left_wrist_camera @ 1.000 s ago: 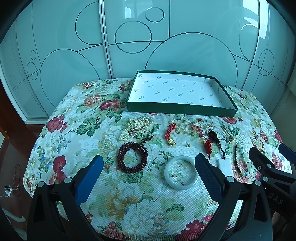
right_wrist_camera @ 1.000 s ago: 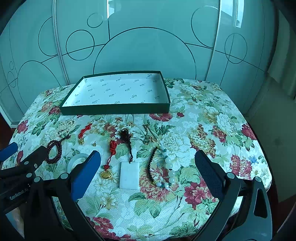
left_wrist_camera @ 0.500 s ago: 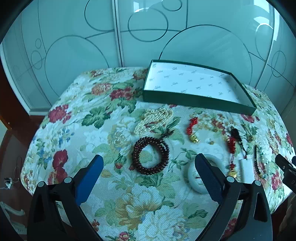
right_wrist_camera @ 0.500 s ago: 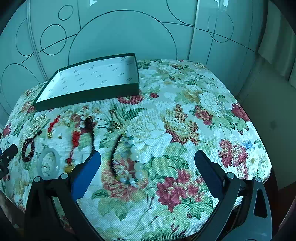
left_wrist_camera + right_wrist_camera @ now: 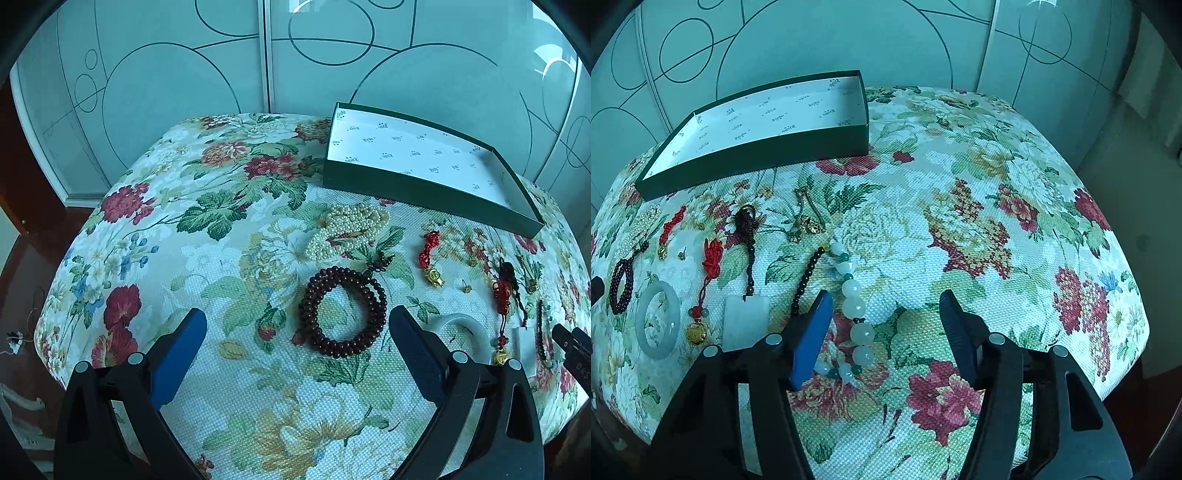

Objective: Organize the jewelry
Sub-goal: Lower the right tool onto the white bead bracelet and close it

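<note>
One white bead bracelet lies stretched long, pointing away, between the right gripper jaws, just closing, not touching; left gripper jaws apart.

We note a tablecloth printed with red, pink and yellow flowers, green leaves and small blue sprigs on white. The box is dark green outside; its lining is white, dotted with small dark marks. Behind it, pale teal panels carry thin dark circles and arcs.

Jewelry colours:
- pearl strand: cream
- wooden bead bracelet: dark reddish brown
- bangle: pale milky green
- knot charm: red cord, gold piece
- tassel pendant: red, gold bead
- stone pendant: white slab on dark cord
- bead necklace: white and green beads, black beads alongside

Gripper pads are blue on black frames.
</note>
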`<state>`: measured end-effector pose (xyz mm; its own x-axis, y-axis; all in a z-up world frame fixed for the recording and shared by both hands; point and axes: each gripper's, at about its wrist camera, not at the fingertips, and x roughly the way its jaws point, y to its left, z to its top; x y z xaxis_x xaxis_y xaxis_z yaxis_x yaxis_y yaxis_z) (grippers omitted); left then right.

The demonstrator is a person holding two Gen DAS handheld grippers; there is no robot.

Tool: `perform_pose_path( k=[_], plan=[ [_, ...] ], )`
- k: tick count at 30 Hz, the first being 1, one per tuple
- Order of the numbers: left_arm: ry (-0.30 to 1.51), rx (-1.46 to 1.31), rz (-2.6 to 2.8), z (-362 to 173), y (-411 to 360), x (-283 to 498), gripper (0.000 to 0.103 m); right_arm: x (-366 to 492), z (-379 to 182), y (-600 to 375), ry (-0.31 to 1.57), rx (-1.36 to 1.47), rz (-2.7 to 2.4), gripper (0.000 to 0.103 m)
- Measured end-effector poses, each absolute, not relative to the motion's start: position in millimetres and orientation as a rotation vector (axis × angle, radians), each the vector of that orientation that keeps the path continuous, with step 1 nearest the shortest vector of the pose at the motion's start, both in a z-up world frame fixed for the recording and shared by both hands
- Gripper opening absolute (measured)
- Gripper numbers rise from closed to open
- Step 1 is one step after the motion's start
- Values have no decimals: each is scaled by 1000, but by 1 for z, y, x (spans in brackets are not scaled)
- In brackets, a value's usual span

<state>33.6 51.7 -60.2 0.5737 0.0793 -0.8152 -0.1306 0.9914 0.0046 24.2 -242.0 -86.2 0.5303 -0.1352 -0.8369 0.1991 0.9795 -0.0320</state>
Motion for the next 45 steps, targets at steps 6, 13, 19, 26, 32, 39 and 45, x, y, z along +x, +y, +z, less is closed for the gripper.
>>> perform_pose_path(
  k=[6,13,19,26,32,39,45],
  plan=[
    [966,-60,114,-64,50,35,98,29,-94,-238,994,72,-186,52],
    [974,-51,103,-66,48,36,98,27,-95,-235,981,83,-152,34],
    [982,-63,89,-67,48,36,98,26,-93,-239,991,115,-147,24],
    [984,-55,81,-67,46,36,98,24,-93,-240,1001,123,-140,33],
    [991,-55,78,-68,45,36,98,22,-93,-237,984,95,-136,14],
    [995,-54,60,-69,40,35,98,22,-91,-246,980,132,-149,13],
    [1000,-49,24,-67,24,31,98,21,-90,-250,972,130,-160,14]
  ],
)
